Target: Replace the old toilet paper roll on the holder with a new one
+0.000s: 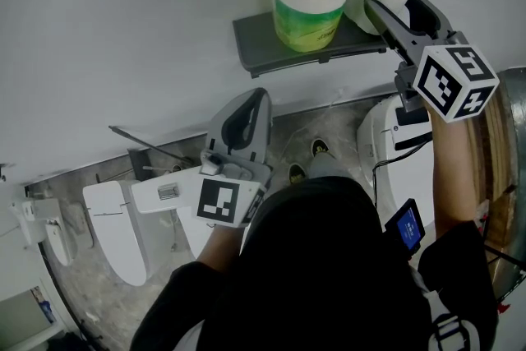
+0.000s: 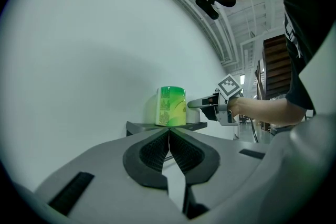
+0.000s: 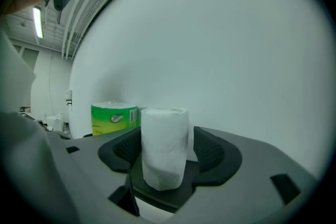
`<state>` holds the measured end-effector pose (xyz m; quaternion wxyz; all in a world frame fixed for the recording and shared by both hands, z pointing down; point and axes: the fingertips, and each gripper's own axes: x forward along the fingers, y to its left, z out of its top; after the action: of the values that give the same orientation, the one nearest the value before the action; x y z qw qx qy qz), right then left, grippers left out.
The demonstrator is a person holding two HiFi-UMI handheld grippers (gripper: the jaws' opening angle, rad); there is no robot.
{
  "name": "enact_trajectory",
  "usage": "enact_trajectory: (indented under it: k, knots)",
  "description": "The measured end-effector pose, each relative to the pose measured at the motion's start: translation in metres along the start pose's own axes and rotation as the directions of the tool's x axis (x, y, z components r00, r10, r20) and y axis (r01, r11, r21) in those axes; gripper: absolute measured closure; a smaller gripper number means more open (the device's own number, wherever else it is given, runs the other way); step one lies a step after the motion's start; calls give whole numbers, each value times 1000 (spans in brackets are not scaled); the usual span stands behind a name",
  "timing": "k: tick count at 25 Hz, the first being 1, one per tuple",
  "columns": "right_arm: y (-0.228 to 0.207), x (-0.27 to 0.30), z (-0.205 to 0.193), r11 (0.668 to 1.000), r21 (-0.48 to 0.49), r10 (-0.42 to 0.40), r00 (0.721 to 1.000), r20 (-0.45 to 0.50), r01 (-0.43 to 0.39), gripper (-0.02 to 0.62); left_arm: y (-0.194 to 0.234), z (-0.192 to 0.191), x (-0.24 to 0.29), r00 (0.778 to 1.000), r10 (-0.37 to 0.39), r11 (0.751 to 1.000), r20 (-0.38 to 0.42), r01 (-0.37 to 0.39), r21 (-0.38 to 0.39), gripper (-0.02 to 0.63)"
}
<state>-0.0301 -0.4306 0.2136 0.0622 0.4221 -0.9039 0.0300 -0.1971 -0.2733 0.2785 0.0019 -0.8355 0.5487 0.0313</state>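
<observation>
Roll [image 3: 164,157] between open jaws of right claw [image 3: 168,141]

White roll [image 3: 164,147] stands between the fingers [image 3: 212,150] of the right gripper [image 3: 167,138]; green-wrapped roll [image 3: 114,118] blocks their left, wall [image 3: 236,60] closes ahead, right side free.

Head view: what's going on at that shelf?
A person works two handheld grippers. The right gripper reaches to the dark grey wall shelf, jaws apart around the small unwrapped white toilet paper roll, not clamping it. The green-wrapped toilet paper roll stands beside it, untouched. The left gripper hangs lower, shut and empty.
</observation>
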Motion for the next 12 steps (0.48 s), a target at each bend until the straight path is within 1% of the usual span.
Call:
enact_trajectory:
  k: [3, 7, 12]
  knots:
    - [-1, -11, 6, 999, -43, -15, 1000, 11, 15, 307, -4, 1, 0, 1000, -6, 1000, -1, 6, 2, 582]
    - [5, -22, 11, 997, -80, -8, 999, 31, 11, 307, -8, 0, 3, 1000, -19, 1000, -4, 19, 7, 583]
    - [16, -33, 19, 996, -85, 22, 997, 72, -16, 307, -11, -3, 4, 1000, -28, 1000, -13, 28, 2, 583]
